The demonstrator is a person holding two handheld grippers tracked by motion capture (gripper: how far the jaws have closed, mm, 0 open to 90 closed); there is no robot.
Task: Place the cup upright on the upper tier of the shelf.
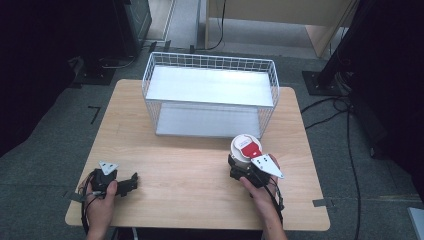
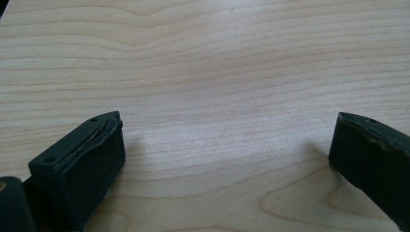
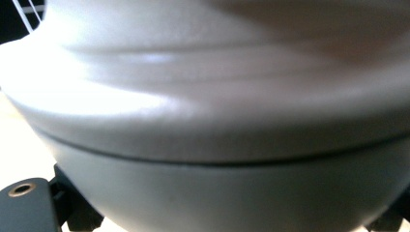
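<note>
Lower right of the high view: my right gripper (image 1: pixel 243 167) clamps a white tub (image 1: pixel 245 148) with a red-and-white lid label, lettering too small to read. It stands upright, just below the wire basket (image 1: pixel 272 75) at upper centre. At lower left, my left gripper (image 1: pixel 131 182) rests on the table (image 1: pixel 190 175), jaws apart and empty.

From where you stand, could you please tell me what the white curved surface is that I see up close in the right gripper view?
Observer: A white round container with a red and white top, standing on the table at the right gripper.
Operator: What is beyond it?
Observer: A white wire basket, its right front corner just behind the container.
Operator: And my left gripper?
Observer: It rests on the table at the left, jaws open, nothing between.
</note>
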